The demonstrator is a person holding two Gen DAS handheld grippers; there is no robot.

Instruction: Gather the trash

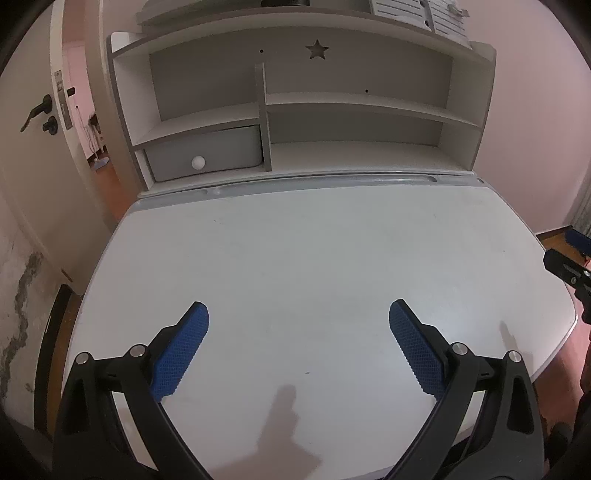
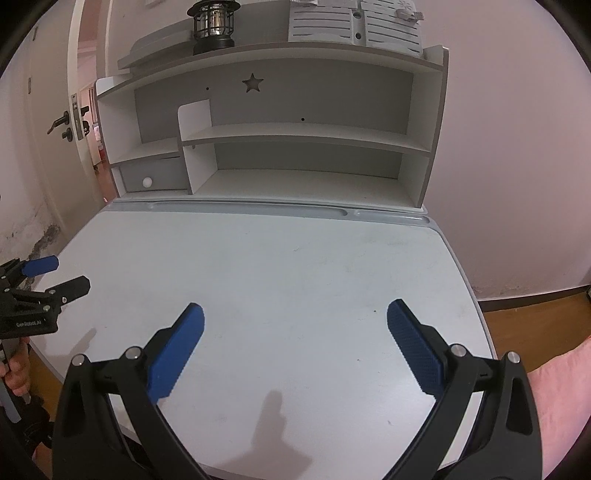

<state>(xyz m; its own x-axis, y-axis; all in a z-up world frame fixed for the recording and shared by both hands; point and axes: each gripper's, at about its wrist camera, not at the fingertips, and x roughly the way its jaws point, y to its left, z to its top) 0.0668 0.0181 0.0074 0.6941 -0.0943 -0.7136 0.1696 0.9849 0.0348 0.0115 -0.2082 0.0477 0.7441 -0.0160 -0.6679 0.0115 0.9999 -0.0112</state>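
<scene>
Holding both the left gripper and right gripper spread wide over the desk, we see no trash ahead, so cannot judge its weight or grip point.

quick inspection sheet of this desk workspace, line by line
surface: white desk top, bare, faint scuffs and specks
job's things: nothing seen, no trash in either view
clutter: nothing seen on the desk; lantern on top of the shelf unit
grippers: left hand-held gripper open and empty; right hand-held gripper open and empty
cables: nothing seen
surroundings: small drawer with a white knob, open door, pink wall, wooden floor
</scene>
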